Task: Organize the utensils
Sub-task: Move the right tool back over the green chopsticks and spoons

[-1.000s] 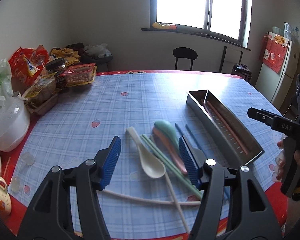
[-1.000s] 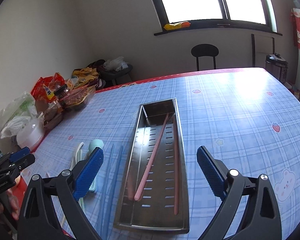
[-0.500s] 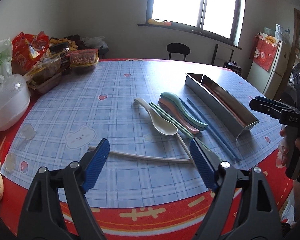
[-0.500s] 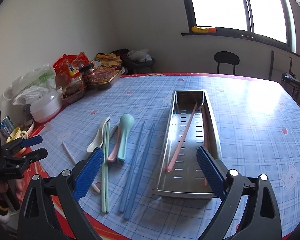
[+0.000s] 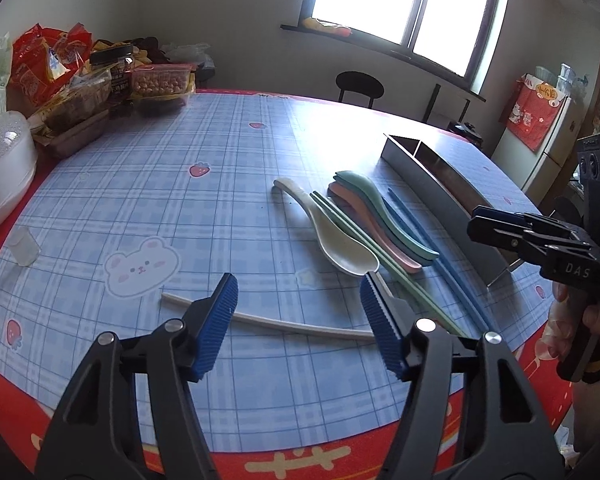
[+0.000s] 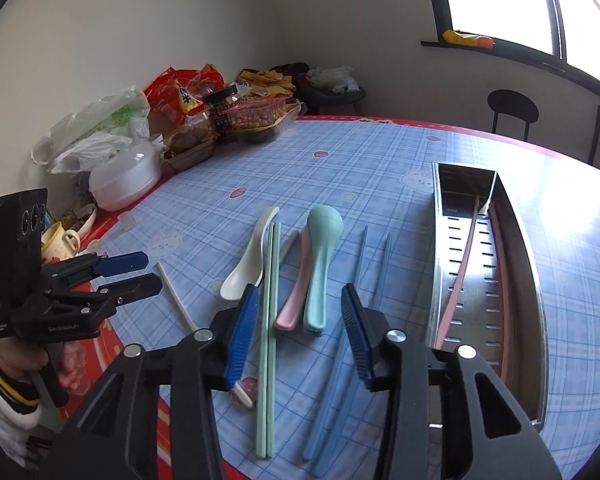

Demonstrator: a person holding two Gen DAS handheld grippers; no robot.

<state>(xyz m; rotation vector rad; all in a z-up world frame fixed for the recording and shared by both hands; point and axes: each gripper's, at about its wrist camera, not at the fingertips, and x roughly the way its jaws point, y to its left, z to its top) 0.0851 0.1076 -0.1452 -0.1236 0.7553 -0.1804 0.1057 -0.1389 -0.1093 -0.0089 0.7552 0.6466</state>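
On the blue checked tablecloth lie a white spoon [image 5: 332, 232], a pink spoon [image 6: 296, 292], a teal spoon [image 6: 320, 256], green chopsticks [image 6: 270, 320], blue chopsticks [image 6: 374, 256] and white chopsticks [image 5: 284, 322]. A steel tray [image 6: 540, 280] holds pink chopsticks [image 6: 458, 280]. My left gripper [image 5: 298, 320] is open and empty above a white chopstick. My right gripper [image 6: 296, 332] is open and empty over the near ends of the spoons and green chopsticks.
Snack bags and a jar [image 5: 112, 72] crowd the far left of the table. A white lidded container [image 5: 0, 176] and a mug [image 6: 58, 240] stand at the left edge. A black chair [image 5: 360, 86] stands beyond the table. The red table border [image 5: 300, 456] runs near me.
Both grippers have pulled back toward the near table edge and their jaws have narrowed a little. The right gripper has swung left from the tray to the loose utensils.
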